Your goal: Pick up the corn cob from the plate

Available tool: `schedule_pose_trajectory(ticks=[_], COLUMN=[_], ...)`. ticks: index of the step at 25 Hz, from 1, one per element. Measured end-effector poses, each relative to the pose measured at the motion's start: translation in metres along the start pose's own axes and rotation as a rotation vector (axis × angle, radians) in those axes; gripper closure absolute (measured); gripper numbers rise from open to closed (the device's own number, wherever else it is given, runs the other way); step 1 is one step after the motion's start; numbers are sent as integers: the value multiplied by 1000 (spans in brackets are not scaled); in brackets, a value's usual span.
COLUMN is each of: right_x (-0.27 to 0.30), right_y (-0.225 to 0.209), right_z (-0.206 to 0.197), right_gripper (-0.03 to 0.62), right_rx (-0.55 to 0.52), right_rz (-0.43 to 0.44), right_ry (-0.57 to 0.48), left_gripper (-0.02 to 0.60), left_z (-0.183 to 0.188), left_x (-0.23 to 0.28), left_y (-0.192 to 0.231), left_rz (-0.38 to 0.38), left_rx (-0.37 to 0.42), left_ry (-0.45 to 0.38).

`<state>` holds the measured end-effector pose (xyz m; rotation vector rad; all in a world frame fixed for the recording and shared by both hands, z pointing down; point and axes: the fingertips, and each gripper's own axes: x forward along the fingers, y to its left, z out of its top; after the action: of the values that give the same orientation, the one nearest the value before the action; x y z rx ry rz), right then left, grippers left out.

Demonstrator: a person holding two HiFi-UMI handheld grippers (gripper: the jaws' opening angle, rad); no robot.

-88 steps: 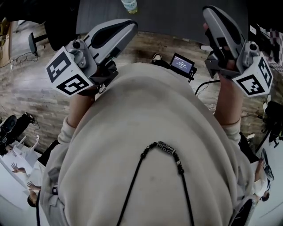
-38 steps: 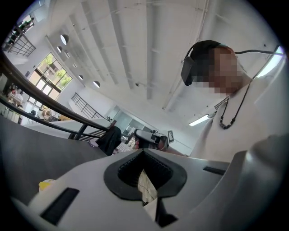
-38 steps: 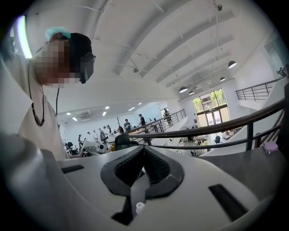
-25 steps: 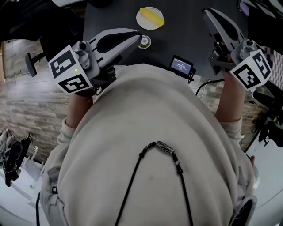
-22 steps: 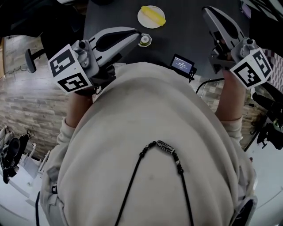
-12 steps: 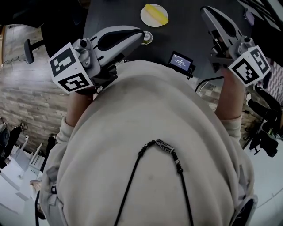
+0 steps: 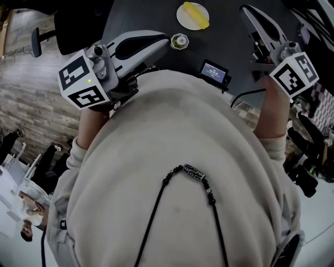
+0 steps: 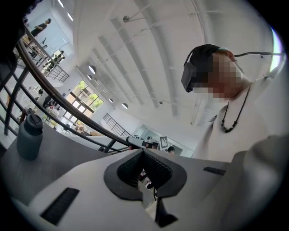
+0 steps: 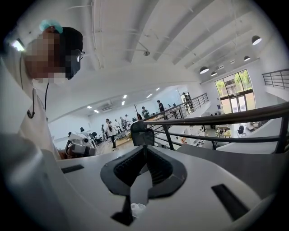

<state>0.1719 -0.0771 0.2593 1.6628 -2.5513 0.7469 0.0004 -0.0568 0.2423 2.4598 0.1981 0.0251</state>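
The yellow corn cob [image 7: 197,14] lies on a small round white plate [image 7: 183,15] at the far side of the dark grey tabletop [image 7: 229,36], ahead of the person and between the lines of the two hand-held tools. Its long axis runs diagonally in the head view, from far-left to near-right across the plate.

The grey-and-white left gripper [image 8: 143,153] has its ribbed pads pressed together with nothing between them. The matching right gripper [image 9: 144,150] is clenched empty as well. Both are carried up near the chest, pointing roughly level, so neither camera sees the plate (only ceiling and railings).

The plate lies forward and to the right of the left tool's tip, forward and to the left of the right tool's. In the head view the left tip looks somewhat closer, with a small pale round container [image 7: 179,41] just beyond it. Either hand would probably have to tip downward, spread its jaws and come across the cob's width, not along its diagonal length.
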Motion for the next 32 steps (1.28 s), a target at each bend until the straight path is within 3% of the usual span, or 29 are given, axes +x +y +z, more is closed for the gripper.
schedule_pose_trajectory(ticks=[7,11,16,32], right_x=[9,12,13,74], right_y=[-9,-17,-24,-52], right_z=[-6,-12,-19,-68], right_gripper=[568,496,468,437], right_rx=[-7,-17,-21,11], right_rz=[22,4,-15,-6], right_ry=[35,58,75,201], left_gripper=[580,580,580,580], left_z=[-1,2,4,2], left_x=[-4,-10,-17,-49], left_y=[-4,-9,-15,16], left_rz=[51,82,112,185], left_rx=[-5,7,18,-35], left_ry=[-10,-34,-63,-122])
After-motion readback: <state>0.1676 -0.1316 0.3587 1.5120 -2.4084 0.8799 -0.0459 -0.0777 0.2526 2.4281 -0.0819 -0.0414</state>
